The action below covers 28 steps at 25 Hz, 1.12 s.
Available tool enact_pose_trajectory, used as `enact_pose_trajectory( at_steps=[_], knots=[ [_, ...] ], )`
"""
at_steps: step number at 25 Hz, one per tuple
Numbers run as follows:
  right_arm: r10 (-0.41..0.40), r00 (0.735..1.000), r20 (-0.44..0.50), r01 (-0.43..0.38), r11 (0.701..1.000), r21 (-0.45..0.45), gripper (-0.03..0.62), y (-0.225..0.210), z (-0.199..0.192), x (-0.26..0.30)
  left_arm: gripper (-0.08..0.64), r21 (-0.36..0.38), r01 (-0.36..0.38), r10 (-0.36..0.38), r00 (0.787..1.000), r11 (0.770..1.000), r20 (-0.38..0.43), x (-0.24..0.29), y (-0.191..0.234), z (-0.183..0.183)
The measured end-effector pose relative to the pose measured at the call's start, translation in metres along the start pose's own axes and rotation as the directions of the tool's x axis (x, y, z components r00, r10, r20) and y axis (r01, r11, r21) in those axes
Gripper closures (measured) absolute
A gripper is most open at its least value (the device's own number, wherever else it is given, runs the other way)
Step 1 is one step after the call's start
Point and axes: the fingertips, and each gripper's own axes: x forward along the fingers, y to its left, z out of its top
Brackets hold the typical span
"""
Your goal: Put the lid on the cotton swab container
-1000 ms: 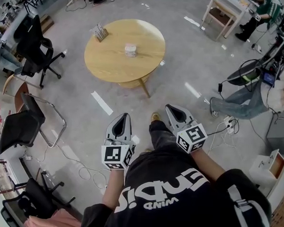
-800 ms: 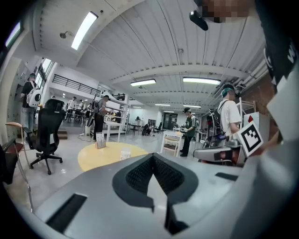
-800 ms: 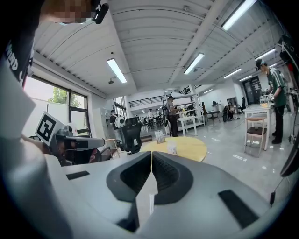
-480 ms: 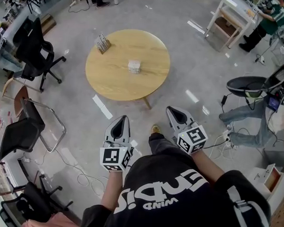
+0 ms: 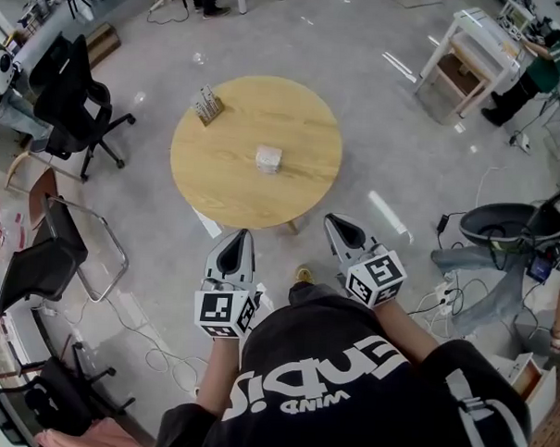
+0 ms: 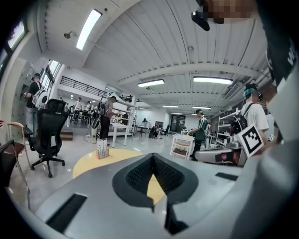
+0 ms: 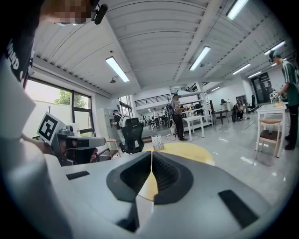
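One big grey floor [image 5: 386,130] fills most of the head view. On it stands a round wooden table [image 5: 227,174], in front of the person and well apart from both grippers. Bare floor lies between the person and the table.

Two black office chairs [image 5: 68,97] stand to the left of the table, and a white table [image 5: 478,41] stands far off at the upper right. Thin cables [image 5: 155,328] lie on the floor near the person's left side.

The left gripper [image 5: 240,235] and the right gripper [image 5: 334,220] are held out side by side, both pointing toward the round table. Each has a cube with square black and white marks on it. In the left gripper view the two jaws touch at the tip and nothing is between them. In the right gripper view the jaws are also pressed together with nothing between them.

A small card stand [image 5: 206,104] sits near the far left edge of the round table.

The cotton swab container [image 5: 268,158] is the smallest thing. It sits alone near the middle of the table top, well apart from the card stand. It looks like a little pale box. It is too small to tell what is in it, or if its lid is on.
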Motion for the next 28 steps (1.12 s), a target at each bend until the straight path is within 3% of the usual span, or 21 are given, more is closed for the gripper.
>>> enact_pose_trajectory(
  at_steps=[8, 14, 24, 28],
  knots=[
    [0.070, 0.997, -0.017, -0.070, 0.998, -0.001, 0.588, -0.035, 0.008, 0.034, 0.549, -0.021, -0.069, 0.069, 0.998, 0.997, 0.005, 0.045, 0.012, 0.010],
    [0.114, 0.993, -0.001, -0.114, 0.993, -0.003, 0.588, -0.036, 0.013, 0.057, 0.549, -0.028, -0.094, 0.094, 0.996, 0.995, 0.007, 0.056, 0.025, 0.012],
    [0.120, 0.993, -0.004, -0.120, 0.993, 0.014, 0.588, -0.041, 0.020, 0.105, 0.549, -0.033, -0.059, 0.059, 0.998, 0.998, 0.006, 0.096, 0.065, 0.026],
    [0.108, 0.994, -0.005, -0.108, 0.994, 0.007, 0.588, -0.056, 0.026, 0.122, 0.549, -0.016, -0.007, 0.007, 1.000, 1.000, 0.003, 0.122, 0.067, 0.036]
  ],
)
